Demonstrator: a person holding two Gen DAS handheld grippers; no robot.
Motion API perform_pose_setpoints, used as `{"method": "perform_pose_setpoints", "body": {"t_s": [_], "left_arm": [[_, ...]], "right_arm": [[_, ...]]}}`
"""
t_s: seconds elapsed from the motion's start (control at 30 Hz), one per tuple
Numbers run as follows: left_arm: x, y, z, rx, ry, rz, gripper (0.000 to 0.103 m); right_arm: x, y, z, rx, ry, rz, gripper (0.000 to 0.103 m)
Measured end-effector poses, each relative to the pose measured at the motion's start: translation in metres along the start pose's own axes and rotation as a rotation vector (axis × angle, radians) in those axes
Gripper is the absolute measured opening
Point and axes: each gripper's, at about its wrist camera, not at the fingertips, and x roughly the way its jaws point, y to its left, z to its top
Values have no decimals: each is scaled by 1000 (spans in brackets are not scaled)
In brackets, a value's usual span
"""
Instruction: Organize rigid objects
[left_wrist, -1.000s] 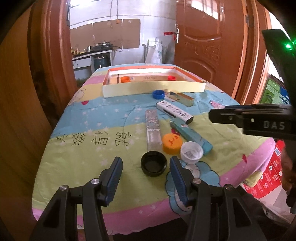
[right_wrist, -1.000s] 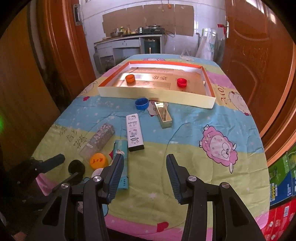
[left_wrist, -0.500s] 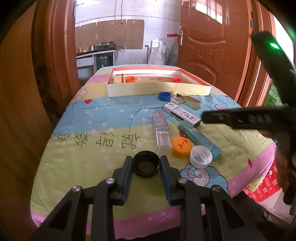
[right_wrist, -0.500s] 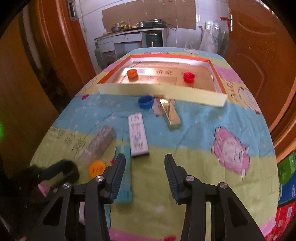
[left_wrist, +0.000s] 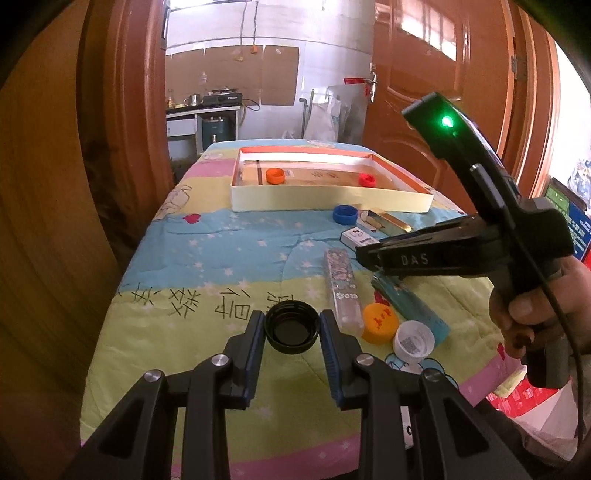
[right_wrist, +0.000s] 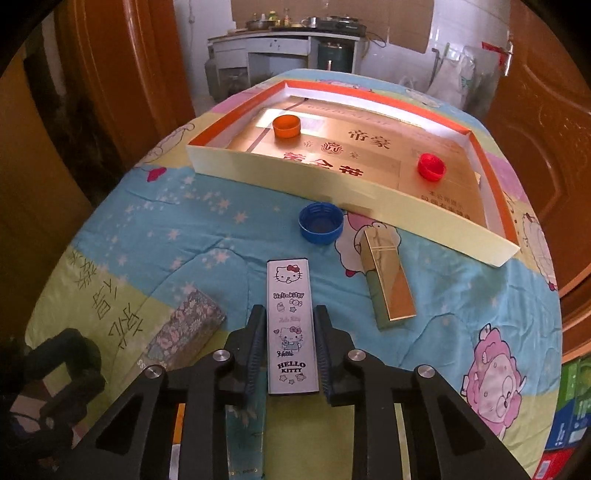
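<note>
Our desk (right_wrist: 424, 332) wears a soft quilted cartoon cover. At its far end lies the shallow cardboard tray (right_wrist: 332, 192), cream walls, orange rim, with an orange cap (right_wrist: 286, 125) and a red cap (right_wrist: 431, 167) inside. Our right gripper (right_wrist: 290, 343) has just been closing its fingers narrow around the flat Hello Kitty box (right_wrist: 291, 325), glossy and rectangular, long axis pointing away toward the tray; whether the pads press it, we cannot tell. Our left gripper (left_wrist: 291, 328) squeezes the round ribbed black lid (left_wrist: 292, 326), open side up, near the desk's front edge.
</note>
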Motion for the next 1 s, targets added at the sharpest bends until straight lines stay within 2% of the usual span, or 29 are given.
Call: {"method": "perform_pose_setpoints", "body": {"t_s": [0.57,0.77,1.0], "left_arm": [[0,-5,21,27,-19,33,31],[0,-11,38,26,-38,61,31],[5,-21,59,29,-53,56,31]], "right_arm": [[-35,-14,-7,56,-84,7,26],[-55,-21,-13,83,-140,-19,26],[-75,-34,-22,127,-180,-22,26]]}}
